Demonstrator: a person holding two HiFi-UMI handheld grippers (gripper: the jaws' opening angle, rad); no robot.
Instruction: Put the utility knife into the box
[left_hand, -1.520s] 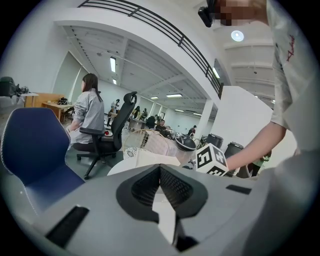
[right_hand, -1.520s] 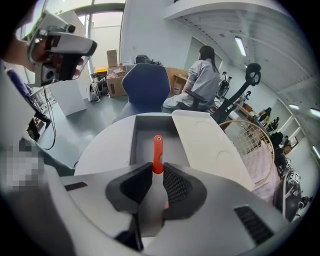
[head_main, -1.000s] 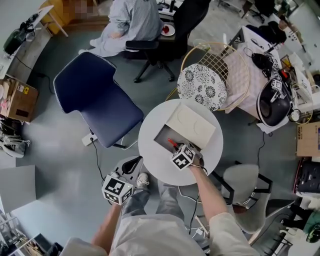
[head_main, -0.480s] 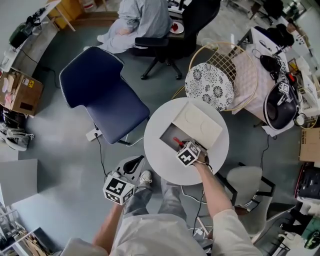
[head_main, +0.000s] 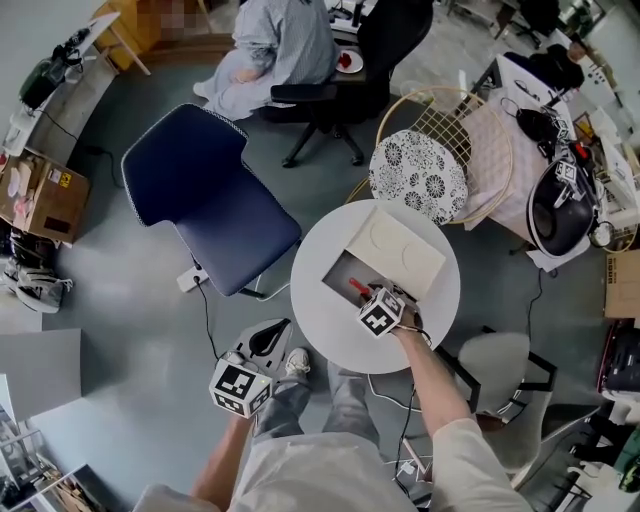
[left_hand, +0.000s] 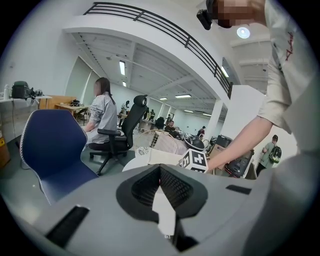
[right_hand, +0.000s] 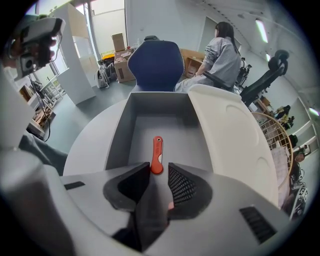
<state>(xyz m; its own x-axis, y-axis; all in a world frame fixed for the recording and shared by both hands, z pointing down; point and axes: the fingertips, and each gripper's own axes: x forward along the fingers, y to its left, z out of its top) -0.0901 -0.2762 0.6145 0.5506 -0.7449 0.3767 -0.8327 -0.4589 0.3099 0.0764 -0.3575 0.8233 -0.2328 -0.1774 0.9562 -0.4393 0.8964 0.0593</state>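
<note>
Utility knife (right_hand: 157, 155) lies in box (right_hand: 150, 107), pointing lengthwise away from right gripper (right_hand: 158, 170), whose just-opened jaws flank its near end.

Knife (right_hand: 157, 155), just ahead of right gripper (right_hand: 159, 172): smooth red plastic, faint sheen. Box (right_hand: 125, 125) around it: matt grey, smooth walls. Lid (right_hand: 230, 135), to the gripper's right: cream, matt, smooth.

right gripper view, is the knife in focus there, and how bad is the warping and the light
Right gripper view: the red utility knife reads sharp on the floor of the grey box; fisheye bows the box lid, and the corners go black. Head view: even light, no glare, but the knife is tiny there.
</note>
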